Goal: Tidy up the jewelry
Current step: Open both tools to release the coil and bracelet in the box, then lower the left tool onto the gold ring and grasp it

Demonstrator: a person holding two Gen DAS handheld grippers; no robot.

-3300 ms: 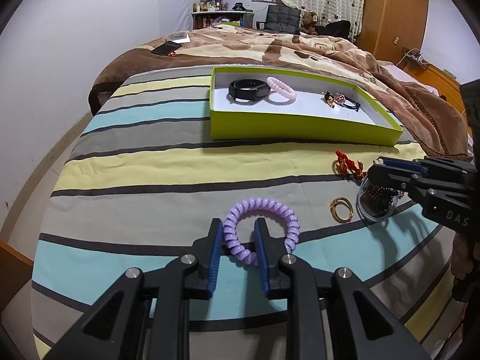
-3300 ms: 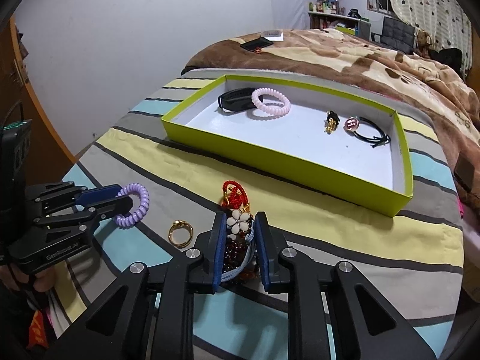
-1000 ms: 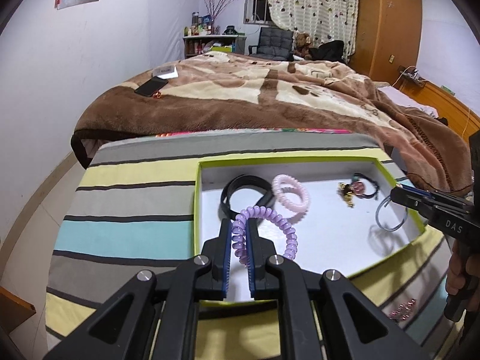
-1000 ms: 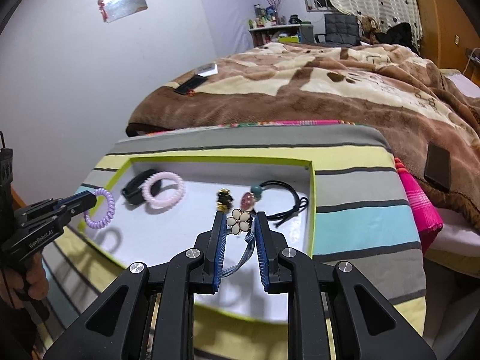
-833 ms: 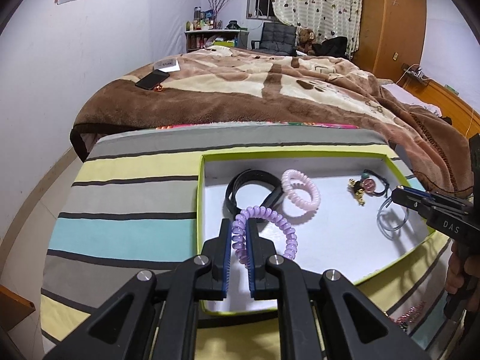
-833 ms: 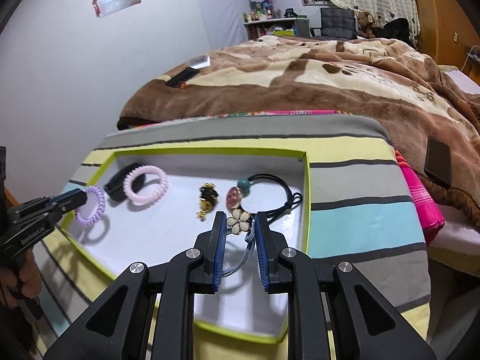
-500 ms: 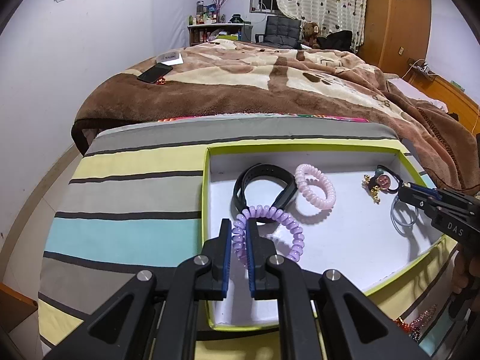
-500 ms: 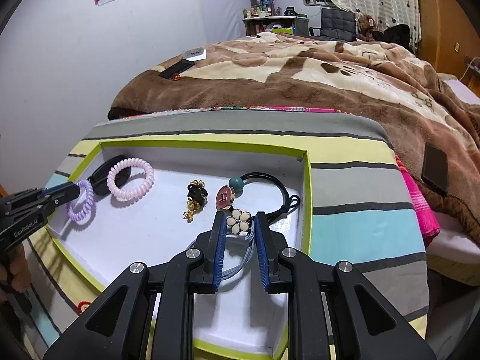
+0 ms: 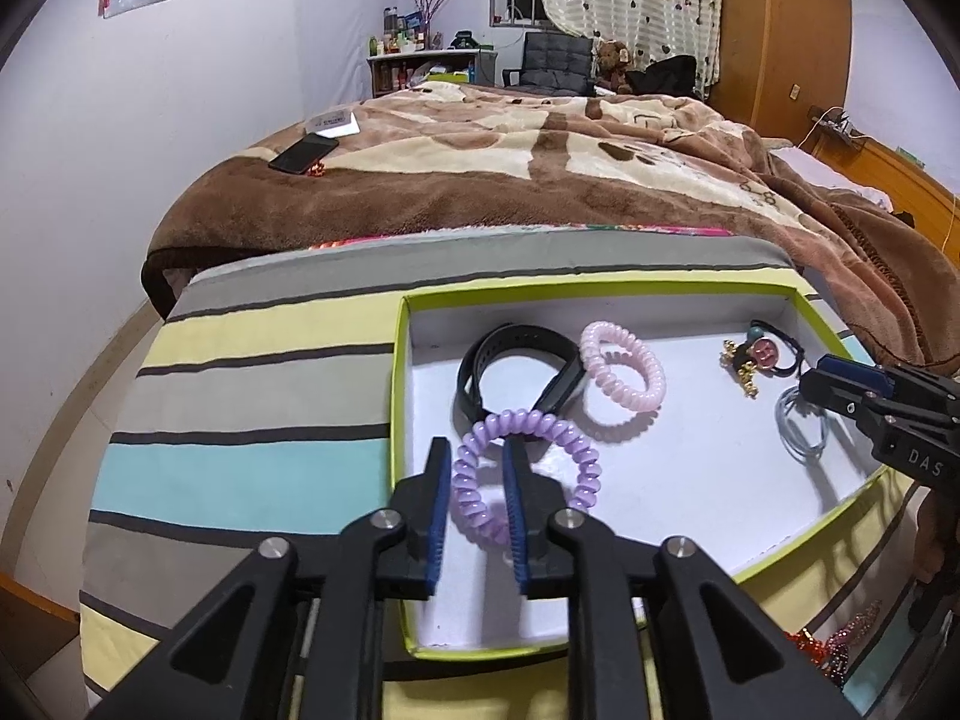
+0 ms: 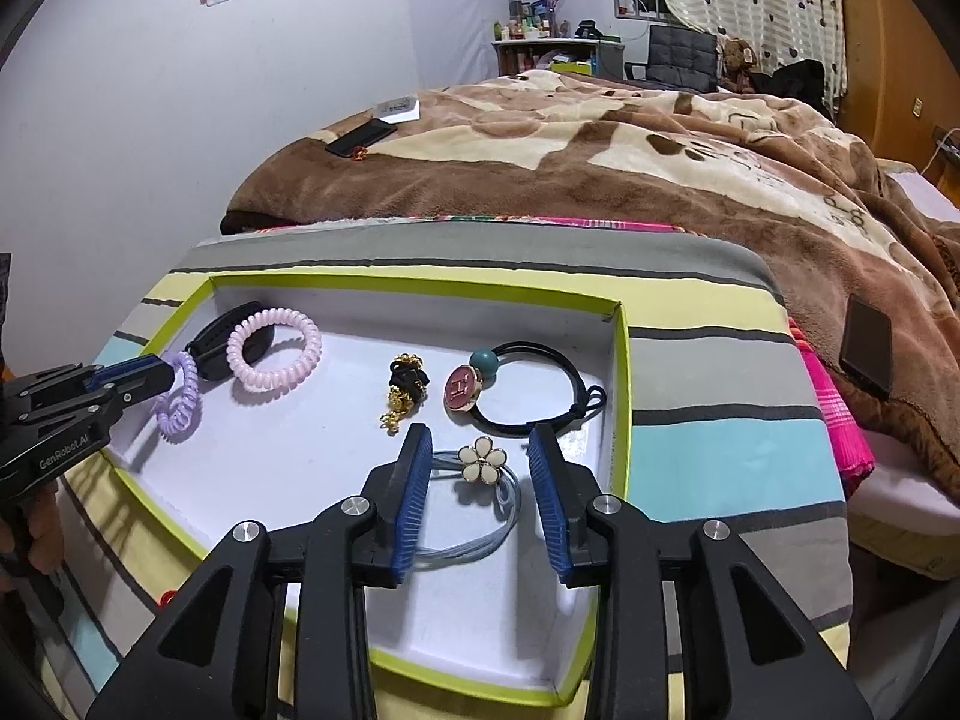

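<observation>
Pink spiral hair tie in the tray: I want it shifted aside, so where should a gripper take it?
Grip the pink spiral hair tie from above, pinching its near-right arc; it lies flat, and its far-left side overlaps the black wristband.

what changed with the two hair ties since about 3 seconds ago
Both were carried from the striped cloth into the green tray. The right tool has opened and let go of the flower hair tie, now lying on the tray floor. The left tool has loosened around the purple coil tie. The pink coil tie, black band and other pieces stayed put.
</observation>
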